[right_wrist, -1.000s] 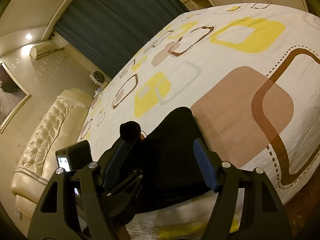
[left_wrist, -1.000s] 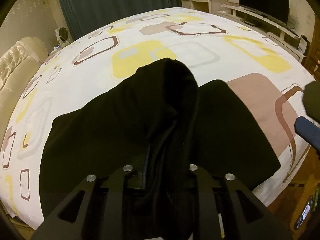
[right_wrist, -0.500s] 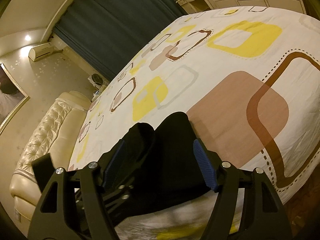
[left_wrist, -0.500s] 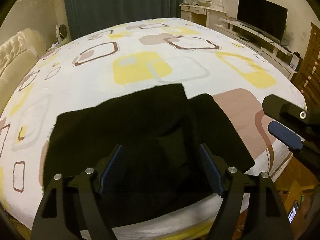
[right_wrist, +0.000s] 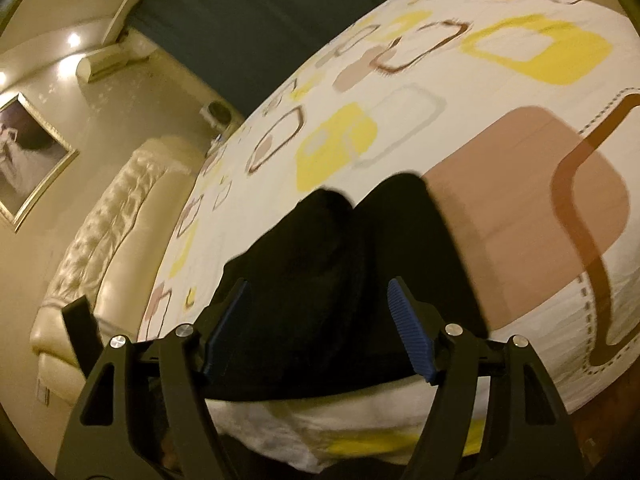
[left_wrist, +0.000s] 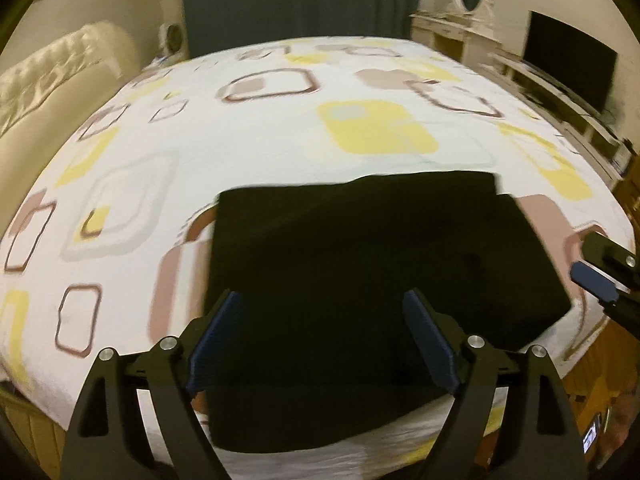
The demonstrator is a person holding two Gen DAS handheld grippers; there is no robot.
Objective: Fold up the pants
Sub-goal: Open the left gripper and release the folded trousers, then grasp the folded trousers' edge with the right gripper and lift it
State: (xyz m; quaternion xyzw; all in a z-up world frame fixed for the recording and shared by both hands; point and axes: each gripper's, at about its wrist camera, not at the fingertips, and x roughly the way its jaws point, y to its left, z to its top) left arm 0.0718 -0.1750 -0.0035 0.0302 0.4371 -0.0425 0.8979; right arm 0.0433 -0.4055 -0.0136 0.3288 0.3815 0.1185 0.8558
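Note:
The black pants [left_wrist: 360, 264] lie folded in a flat block on the patterned bedspread [left_wrist: 256, 148], near the bed's front edge, hanging a little over it. My left gripper [left_wrist: 324, 300] is open and empty, held above the front of the pants. My right gripper [right_wrist: 316, 292] is open and empty too, over the pants [right_wrist: 340, 264] from the right side. In the left wrist view the right gripper's blue pad [left_wrist: 596, 286] shows at the right edge, beside the pants.
A cream tufted headboard [left_wrist: 52, 80] stands at the left of the bed. A dark curtain [left_wrist: 296, 0] hangs behind. A TV [left_wrist: 568, 66] on a low unit and a dressing table [left_wrist: 452, 36] stand at the right. Wooden floor [left_wrist: 600, 364] lies below the bed edge.
My left gripper was shut on a raised bunch of the pants; it has let go and opened. The pants now lie flat. Both grippers have drawn back slightly.

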